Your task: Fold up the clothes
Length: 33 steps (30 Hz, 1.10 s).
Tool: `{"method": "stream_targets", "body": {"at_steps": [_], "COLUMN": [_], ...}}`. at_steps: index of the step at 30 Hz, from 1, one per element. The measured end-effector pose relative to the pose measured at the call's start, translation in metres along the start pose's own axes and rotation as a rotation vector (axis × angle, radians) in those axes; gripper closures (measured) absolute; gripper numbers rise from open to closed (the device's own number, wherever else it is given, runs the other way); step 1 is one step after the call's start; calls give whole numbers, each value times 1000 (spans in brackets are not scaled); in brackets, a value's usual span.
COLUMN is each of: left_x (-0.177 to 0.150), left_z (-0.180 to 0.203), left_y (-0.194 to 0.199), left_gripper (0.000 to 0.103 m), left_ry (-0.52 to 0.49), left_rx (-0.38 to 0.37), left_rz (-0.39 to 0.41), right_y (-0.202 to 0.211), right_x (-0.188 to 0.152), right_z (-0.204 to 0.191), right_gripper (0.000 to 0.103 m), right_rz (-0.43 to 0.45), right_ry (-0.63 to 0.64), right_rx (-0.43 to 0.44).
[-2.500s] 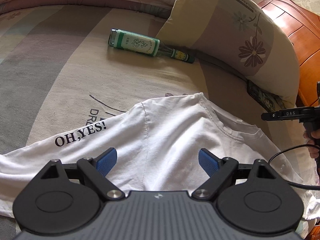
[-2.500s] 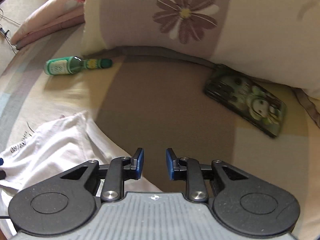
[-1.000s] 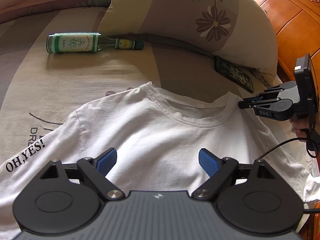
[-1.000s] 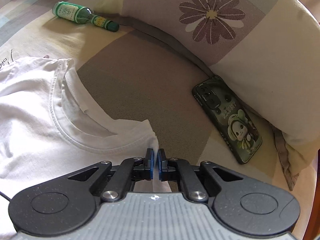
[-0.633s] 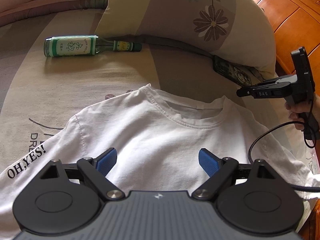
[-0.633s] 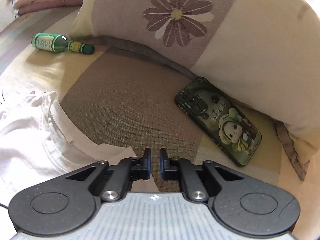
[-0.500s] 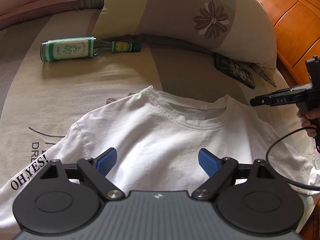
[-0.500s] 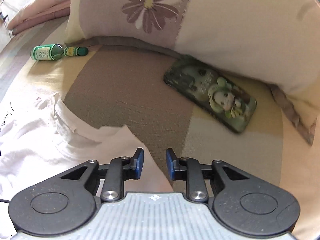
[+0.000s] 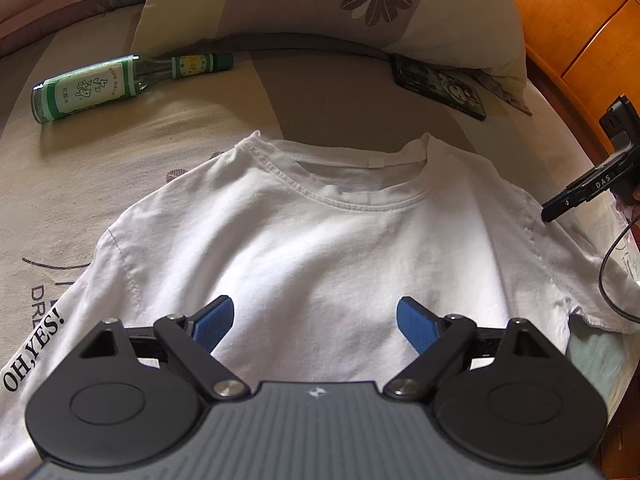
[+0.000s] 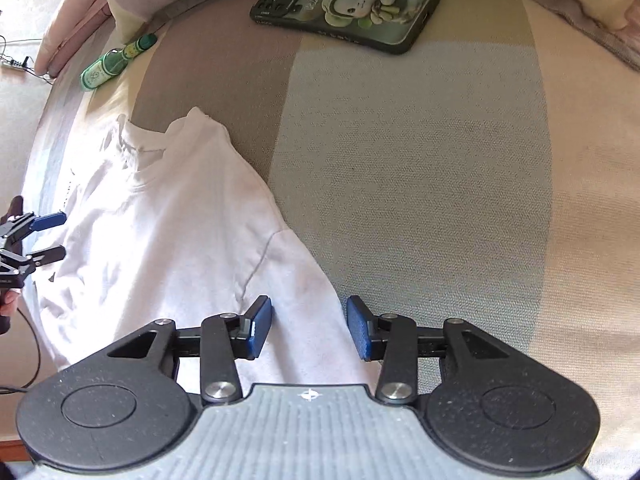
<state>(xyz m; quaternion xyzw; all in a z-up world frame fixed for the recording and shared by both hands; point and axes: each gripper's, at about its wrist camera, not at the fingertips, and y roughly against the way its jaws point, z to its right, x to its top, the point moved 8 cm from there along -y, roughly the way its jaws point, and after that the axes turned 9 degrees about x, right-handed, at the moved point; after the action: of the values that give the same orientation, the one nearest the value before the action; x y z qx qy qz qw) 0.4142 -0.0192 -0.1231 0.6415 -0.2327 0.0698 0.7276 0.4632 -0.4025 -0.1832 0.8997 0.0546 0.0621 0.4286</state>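
A white T-shirt (image 9: pixel 320 240) lies spread flat on the bed, front up, with its collar (image 9: pixel 344 196) toward the pillow. One sleeve carries the black print "OH,YES!" (image 9: pixel 32 356). My left gripper (image 9: pixel 314 322) hovers open over the chest, nothing between its blue pads. My right gripper (image 10: pixel 309 328) is open too, above the other sleeve (image 10: pixel 288 280) near the shirt's edge. In the left wrist view the right gripper (image 9: pixel 560 206) shows beside that shoulder. The left gripper (image 10: pixel 60 236) appears at the left edge of the right wrist view.
A green glass bottle (image 9: pixel 120 80) lies on the striped bedcover (image 10: pixel 420 160) beyond the shirt. A phone in a green cartoon case (image 10: pixel 348 8) rests below a flowered pillow (image 9: pixel 360 0). Wooden furniture (image 9: pixel 580 40) stands at the right. A black cable (image 9: pixel 608 272) trails over the sleeve.
The right gripper, shut on the shirt by the collar a second ago, has let go, opened wide and drawn back over the sleeve. The left gripper shifted over the chest, staying open.
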Motion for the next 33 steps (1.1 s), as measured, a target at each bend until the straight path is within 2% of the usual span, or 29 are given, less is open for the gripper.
{"method": "stream_targets", "body": {"at_steps": [4, 6, 11, 13, 19, 20, 21, 22, 23, 24, 29, 33], "left_x": [-1, 0, -2, -4, -5, -3, -2, -1, -1, 0, -2, -3], "left_z": [13, 19, 31, 34, 45, 47, 49, 50, 51, 51, 52, 52], "left_y": [-7, -9, -10, -11, -18, -18, -17, -16, -16, -16, -17, -12], "left_gripper": [15, 15, 15, 15, 15, 15, 15, 15, 15, 15, 15, 15], "left_ry": [-16, -21, -21, -28, -48, -52, -53, -54, -50, -46, -42, -61], "left_rx": [-19, -25, -44, -43, -35, -37, -43, -48, -51, -54, -48, -48], "left_rz": [-13, -11, -19, -24, -47, -42, -39, -36, -35, -34, -39, -38], "right_y": [-8, -11, -8, -6, -22, -21, -19, -18, -16, -14, -3, 12], "right_x": [21, 22, -17, -26, 6, 4, -2, -8, -12, -16, -32, -4], "right_z": [1, -3, 8, 11, -9, -11, -7, -4, -6, -7, -16, -19], "right_gripper": [49, 33, 32, 32, 32, 38, 57, 68, 90, 98, 97, 97], "right_rz": [-65, -106, -190, -143, -96, -102, -109, -113, -89, -66, 50, 141], "right_ry": [-48, -40, -146, -183, -112, -84, -74, -64, -54, -44, 5, 38], "right_rx": [115, 165, 278, 303, 344, 329, 294, 259, 226, 192, 26, -56]}}
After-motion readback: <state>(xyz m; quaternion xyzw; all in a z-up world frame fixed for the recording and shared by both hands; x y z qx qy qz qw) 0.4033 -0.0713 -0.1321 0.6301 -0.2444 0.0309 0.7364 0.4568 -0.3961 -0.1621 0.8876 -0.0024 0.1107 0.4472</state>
